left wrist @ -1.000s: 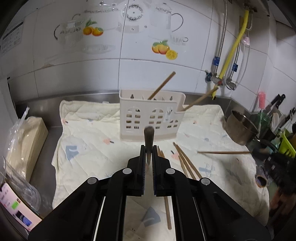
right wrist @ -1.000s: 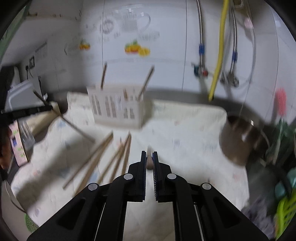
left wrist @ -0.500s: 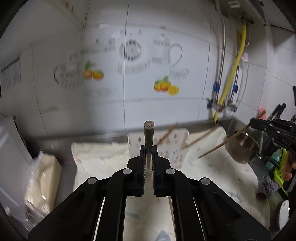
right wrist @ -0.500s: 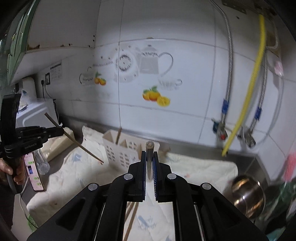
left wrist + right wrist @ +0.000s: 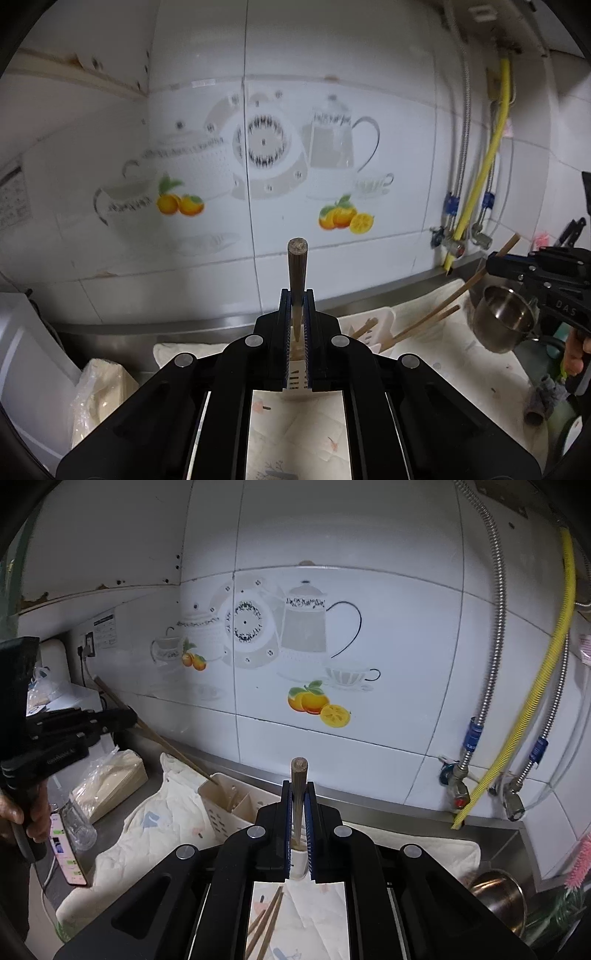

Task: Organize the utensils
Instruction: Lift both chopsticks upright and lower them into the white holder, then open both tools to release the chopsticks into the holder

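Observation:
My left gripper is shut on a brown wooden chopstick that sticks up past its tips. My right gripper is shut on a second chopstick in the same way. A white slotted basket sits low behind the left gripper, with a chopstick leaning in it. The right wrist view shows the left gripper with its chopstick slanting down to the basket's left rim. The left wrist view shows the right gripper, its chopstick angled towards the basket. Loose chopsticks lie on the quilted cloth.
A steel pot stands right of the cloth. A phone, a glass bottle and a bagged pale block sit at the left. The tiled wall with yellow hose and valves is close behind. A hand grips the left tool.
Both grippers have risen from just above the cloth, each carrying its chopstick. The basket and cloth have dropped to the bottom of both views and the wall fills them.

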{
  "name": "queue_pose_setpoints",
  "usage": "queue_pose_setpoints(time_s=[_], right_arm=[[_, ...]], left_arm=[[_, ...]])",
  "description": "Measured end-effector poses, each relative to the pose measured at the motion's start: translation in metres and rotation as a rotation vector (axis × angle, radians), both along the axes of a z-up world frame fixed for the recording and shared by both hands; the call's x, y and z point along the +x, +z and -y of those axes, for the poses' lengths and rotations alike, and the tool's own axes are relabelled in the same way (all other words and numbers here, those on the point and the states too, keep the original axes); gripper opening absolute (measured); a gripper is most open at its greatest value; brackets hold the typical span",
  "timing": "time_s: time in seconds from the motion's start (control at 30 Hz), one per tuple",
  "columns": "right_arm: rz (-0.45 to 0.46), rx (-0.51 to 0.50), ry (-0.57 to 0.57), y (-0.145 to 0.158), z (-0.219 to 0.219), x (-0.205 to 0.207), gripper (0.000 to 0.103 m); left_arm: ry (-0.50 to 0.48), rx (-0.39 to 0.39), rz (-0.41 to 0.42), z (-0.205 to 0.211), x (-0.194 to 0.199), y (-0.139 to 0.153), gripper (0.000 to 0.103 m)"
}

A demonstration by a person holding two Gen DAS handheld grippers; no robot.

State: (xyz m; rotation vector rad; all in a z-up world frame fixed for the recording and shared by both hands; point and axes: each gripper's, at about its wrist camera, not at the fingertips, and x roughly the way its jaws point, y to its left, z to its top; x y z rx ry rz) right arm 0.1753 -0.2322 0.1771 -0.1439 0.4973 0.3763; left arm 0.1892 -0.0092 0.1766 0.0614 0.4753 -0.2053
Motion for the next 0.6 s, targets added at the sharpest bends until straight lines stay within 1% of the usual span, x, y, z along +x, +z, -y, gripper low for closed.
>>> queue_pose_setpoints(time_s=[0.17,0.33,0.43,0.6], right_arm=[[-0.041,-0.014,-0.003,-0.018,-0.011,0.023,0.007],[-0.087,-0.01,-0.009,-0.038,-0.017,0.043,0.007],[-0.115,-0.01,-0.016,-0.049,-0.019,0.053,0.007],[-0.136,0.007,-0.027,-0.06,-0.018,0.062,0.008]], left_arm=[[0.004,-0.018,-0.082,-0.002,0.028,-0.024,0.005],[0.006,-0.027,-0.14,-0.006,0.042,-0.044,0.005],[0.015,-0.027,-0.162,-0.007,0.048,-0.051,0.006],[0.027,-0.041,-0.18,-0.012,0.053,-0.057,0.006]])
